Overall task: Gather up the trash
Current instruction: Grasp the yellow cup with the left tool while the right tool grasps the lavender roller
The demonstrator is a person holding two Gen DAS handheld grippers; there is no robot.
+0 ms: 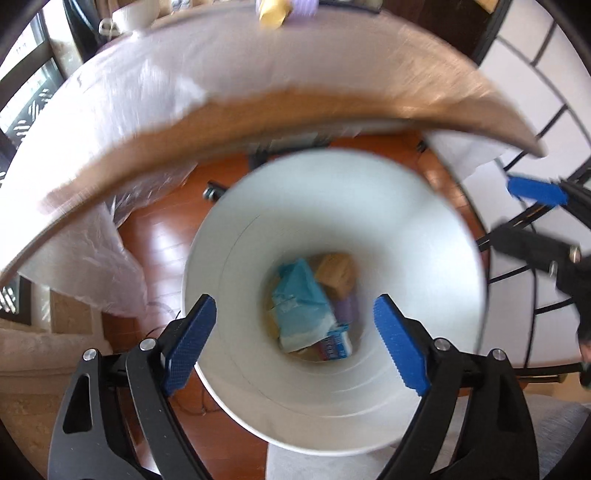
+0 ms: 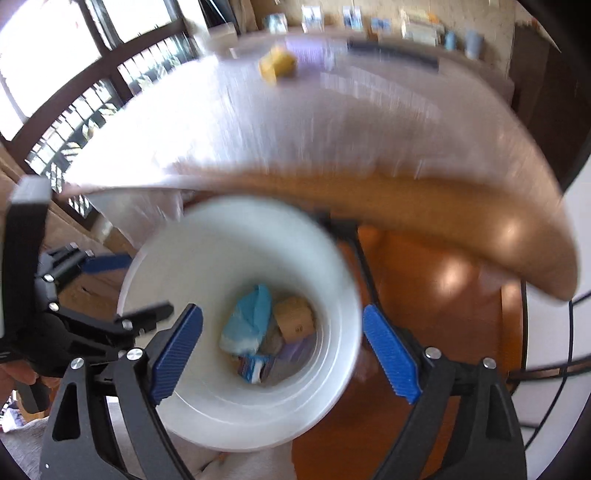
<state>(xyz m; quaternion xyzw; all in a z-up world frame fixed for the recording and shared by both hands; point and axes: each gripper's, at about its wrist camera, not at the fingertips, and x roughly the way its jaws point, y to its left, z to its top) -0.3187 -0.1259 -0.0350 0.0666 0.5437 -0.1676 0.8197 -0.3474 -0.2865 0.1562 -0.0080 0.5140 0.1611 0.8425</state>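
Observation:
A white bin stands on the wooden floor below the table edge. At its bottom lie a crumpled blue bag, a tan roll, a purple piece and a small blue and red carton. My left gripper hangs open over the bin mouth, with nothing between its blue pads. The right gripper is open over the same bin, also empty. Each shows in the other's view: the right gripper at the right, the left gripper at the left. Both views are blurred.
A round wooden table under a clear plastic sheet curves above the bin. On it sit a yellow object, a purple object and a white cup. Windows lie to the left. A hand holds the left gripper.

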